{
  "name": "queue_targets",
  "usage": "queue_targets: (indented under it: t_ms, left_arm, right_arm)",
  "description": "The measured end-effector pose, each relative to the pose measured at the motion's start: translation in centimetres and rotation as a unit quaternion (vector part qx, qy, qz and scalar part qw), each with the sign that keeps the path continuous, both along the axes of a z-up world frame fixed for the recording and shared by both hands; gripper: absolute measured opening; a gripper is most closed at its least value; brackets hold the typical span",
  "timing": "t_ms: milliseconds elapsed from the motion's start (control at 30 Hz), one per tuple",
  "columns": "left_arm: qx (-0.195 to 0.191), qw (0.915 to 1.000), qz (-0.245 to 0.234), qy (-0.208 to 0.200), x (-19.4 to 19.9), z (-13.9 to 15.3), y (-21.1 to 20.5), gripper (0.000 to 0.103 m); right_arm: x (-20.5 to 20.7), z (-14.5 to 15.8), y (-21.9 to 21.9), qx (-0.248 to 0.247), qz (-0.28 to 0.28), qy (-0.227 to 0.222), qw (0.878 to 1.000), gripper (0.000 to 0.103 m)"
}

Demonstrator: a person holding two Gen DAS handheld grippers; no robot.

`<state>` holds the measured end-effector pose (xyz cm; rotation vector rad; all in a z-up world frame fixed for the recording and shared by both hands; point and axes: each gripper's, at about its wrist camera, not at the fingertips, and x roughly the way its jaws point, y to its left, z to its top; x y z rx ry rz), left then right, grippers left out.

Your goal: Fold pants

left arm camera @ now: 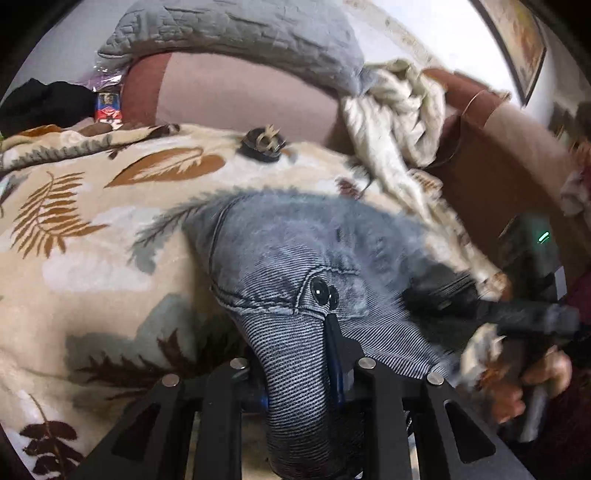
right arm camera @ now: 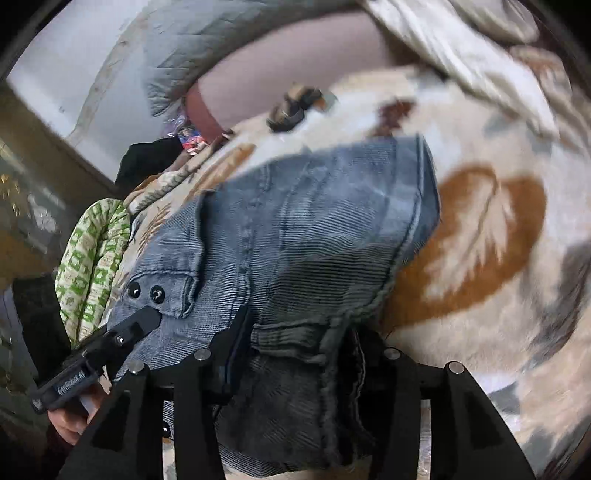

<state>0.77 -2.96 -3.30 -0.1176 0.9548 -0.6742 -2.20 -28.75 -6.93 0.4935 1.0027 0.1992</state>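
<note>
The pants (left arm camera: 295, 266), a small pair in faded blue-grey denim, are lying on a bed covered by a cream blanket (left arm camera: 74, 229) printed with brown and grey leaves. In the left wrist view the waistband end with two dark snap buttons (left arm camera: 324, 291) is sitting nearest the camera, and the rest of the garment is stretching away toward the sofa-like pink backrest (left arm camera: 240, 92), so the long axis is running away from the left tool. The left tool (left arm camera: 295, 373) is pinching a bunched fold of the waistband between its fingers, which are pressed in on the cloth. In the right wrist view the right tool (right arm camera: 295, 358) is gripping a dark gathered part of the pants (right arm camera: 314, 229) at the near edge, its fingers closed on the fabric, while the left tool (right arm camera: 144, 321) is showing at the lower left beside the snap buttons (right arm camera: 146, 291).

A grey quilted pillow (left arm camera: 240, 33) is resting on top of the backrest, and a crumpled pale cloth (left arm camera: 399, 110) is draping over the right end. A small dark object (left arm camera: 264, 142) is sitting on the blanket near the backrest; what it is cannot be told. A framed picture (left arm camera: 521, 40) is hanging on the white wall. A green-patterned rolled cushion (right arm camera: 94, 258) is lying at the bed's edge.
</note>
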Motion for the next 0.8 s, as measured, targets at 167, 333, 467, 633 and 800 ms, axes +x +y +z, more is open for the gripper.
queue_targets:
  t_ms: [167, 333, 467, 633, 800]
  left_arm:
    - [-0.011, 0.9996, 0.013, 0.024, 0.3, 0.0, 0.7, 0.031]
    - [0.021, 0.9996, 0.013, -0.009, -0.5, 1.5, 0.6, 0.033]
    - [0.041, 0.998, 0.028, -0.04, -1.3, 3.0, 1.2, 0.033]
    - [0.048, 0.9868, 0.077, -0.134, -2.5, 6.4, 2.8, 0.051]
    - [0.068, 0.9784, 0.064, -0.184, -3.2, 7.3, 1.7, 0.066]
  right_arm:
    - [-0.6, 1.3, -0.9, 0.01, -0.004, 0.0, 1.0, 0.063]
    - [-2.2, 5.1, -3.3, -0.009, -0.051, -0.08, 0.995, 0.063]
    - [-3.7, 7.7, -3.4, -0.035, -0.073, -0.158, 0.984, 0.069]
    - [-4.0, 8.3, 0.1, -0.043, -0.009, -0.194, 0.98, 0.069]
    - [-3.9, 7.3, 1.9, -0.039, 0.034, -0.175, 0.983, 0.069]
